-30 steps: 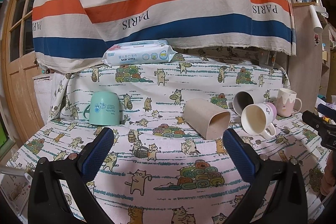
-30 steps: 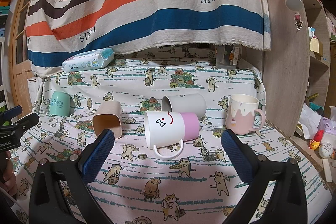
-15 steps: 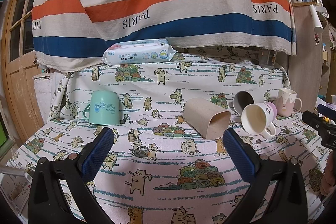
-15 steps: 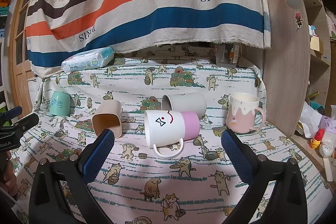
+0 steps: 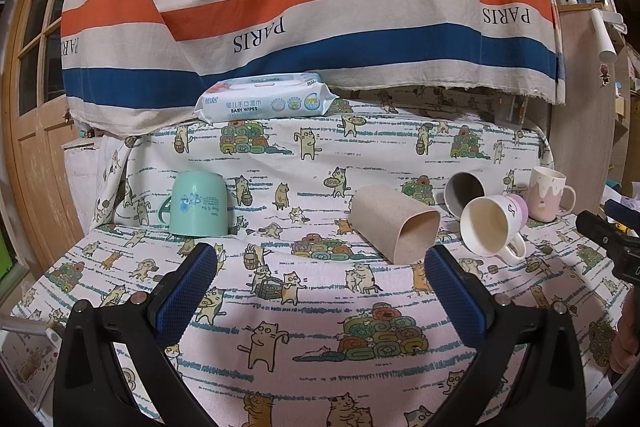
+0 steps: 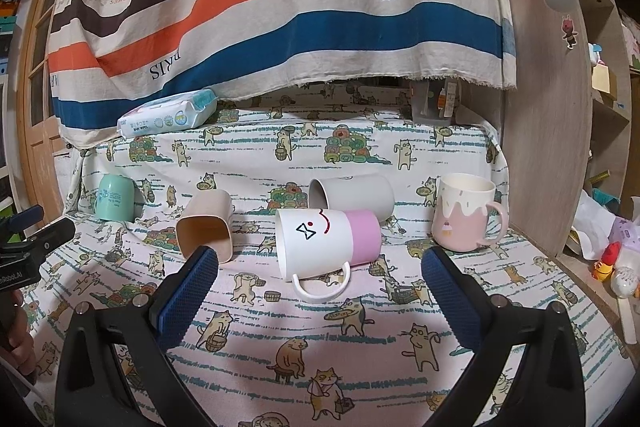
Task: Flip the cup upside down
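Cups lie tipped ahead: my right gripper (image 6: 320,273) gapes wide, empty, before the white-and-pink mug (image 6: 326,241); my left gripper (image 5: 320,273) likewise, seemingly nearest the beige tumbler (image 5: 394,223).

- A striped cloth (image 5: 320,7) hangs behind the cat-print cover (image 5: 320,307).
- A wooden door (image 5: 36,107) stands left.
- Wooden shelving (image 6: 600,87) stands right.
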